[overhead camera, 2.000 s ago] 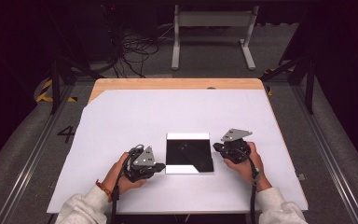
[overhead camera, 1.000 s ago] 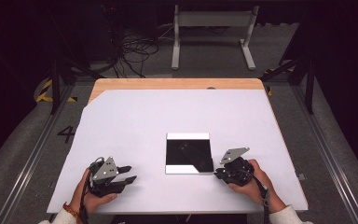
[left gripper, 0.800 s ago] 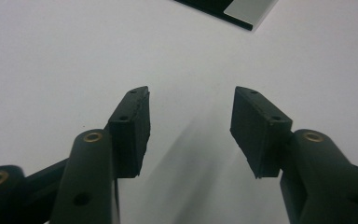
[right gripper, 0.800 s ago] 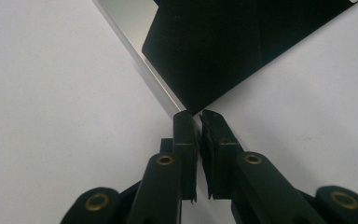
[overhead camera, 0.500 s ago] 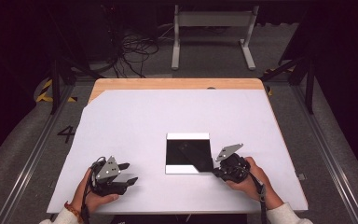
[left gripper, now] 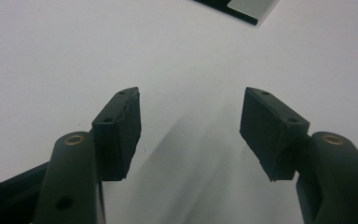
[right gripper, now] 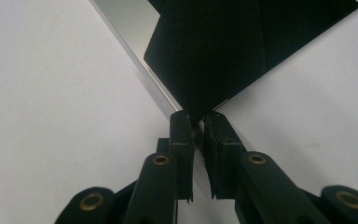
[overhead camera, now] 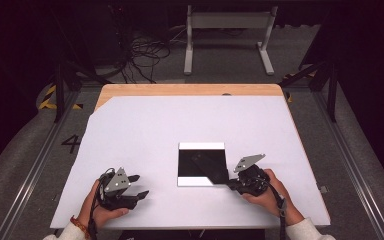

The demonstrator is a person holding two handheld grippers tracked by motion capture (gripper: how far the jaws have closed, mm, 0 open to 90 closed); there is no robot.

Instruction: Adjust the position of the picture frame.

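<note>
The left gripper [overhead camera: 136, 186] sits low at the near left of the worktop [overhead camera: 145, 135], held in the person's left hand [overhead camera: 100, 210]. Its fingers [left gripper: 119, 133] are spread wide with nothing between them, and they point toward the centre of the white surface. In the left gripper view, bare worktop lies under and ahead of the fingers, and a corner of the sheet [left gripper: 242, 10] appears at the top edge, well apart from them.

The sheet [overhead camera: 200, 162] lies flat near the middle of the worktop, closer to the near edge. It is square and black, with a white band along its far edge and a white strip along its near edge. Its near right corner is folded or lifted, which leaves a diagonal black edge over the white strip.

The right gripper [overhead camera: 231, 185] is at the near right, held in the right hand [overhead camera: 265, 195], with its grey plate [overhead camera: 249, 161] on top. Its fingers reach to the near right corner of the sheet. In the right gripper view [right gripper: 196, 125], the fingers [right gripper: 182, 140] are drawn together with a narrow gap, clamped on the tip of the black corner of the sheet [right gripper: 223, 51]. The white strip runs diagonally just left of the fingers.

Beyond the worktop, cables [overhead camera: 145, 57] lie on the floor, with a white stand [overhead camera: 227, 30] to their right.
</note>
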